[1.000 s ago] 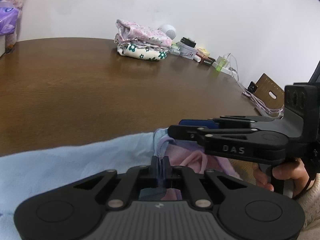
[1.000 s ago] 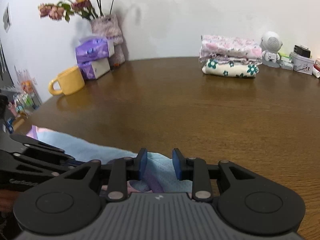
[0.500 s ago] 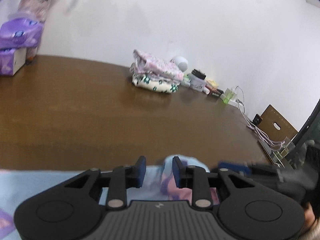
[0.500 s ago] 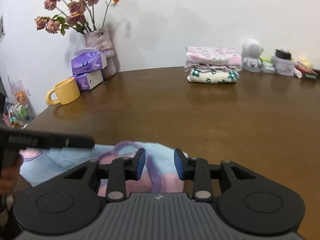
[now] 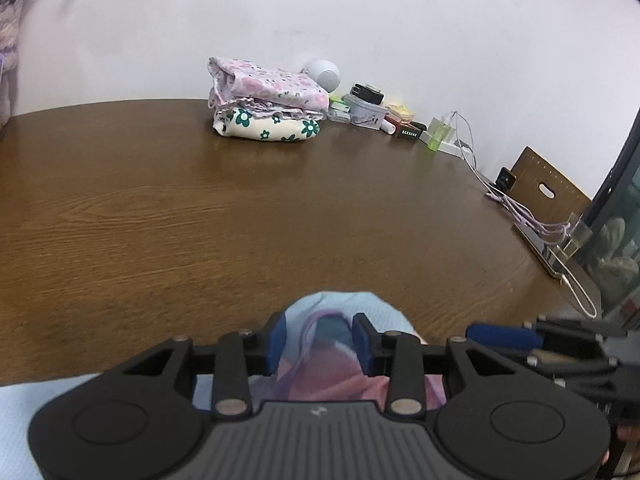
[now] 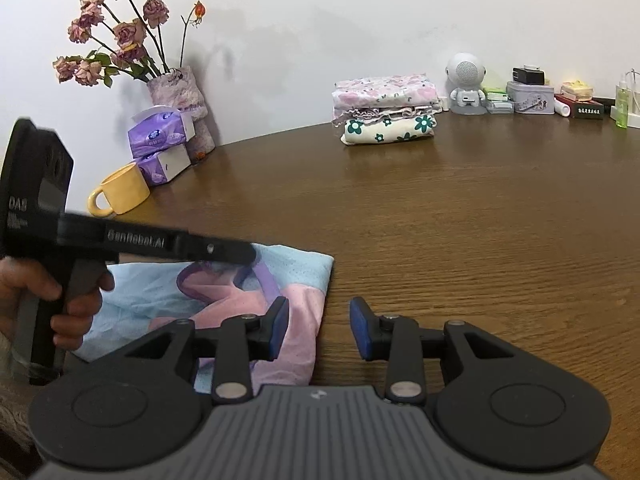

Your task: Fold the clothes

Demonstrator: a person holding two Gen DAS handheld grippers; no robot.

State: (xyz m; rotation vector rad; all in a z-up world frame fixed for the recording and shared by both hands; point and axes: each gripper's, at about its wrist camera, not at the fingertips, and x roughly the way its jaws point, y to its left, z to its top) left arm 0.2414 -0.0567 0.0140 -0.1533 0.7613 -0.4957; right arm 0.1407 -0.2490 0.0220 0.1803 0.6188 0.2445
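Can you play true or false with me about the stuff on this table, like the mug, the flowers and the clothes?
1. The mug is yellow. True.
2. The folded pile lies at the far side of the table, near the wall. True.
3. The flowers lie flat on the table. False: they stand in a vase.
4. The right gripper is squeezing the blue and pink garment. False: its jaws stand apart with bare table between them, the garment beside them.
5. The tissue packs are green. False: they are purple.
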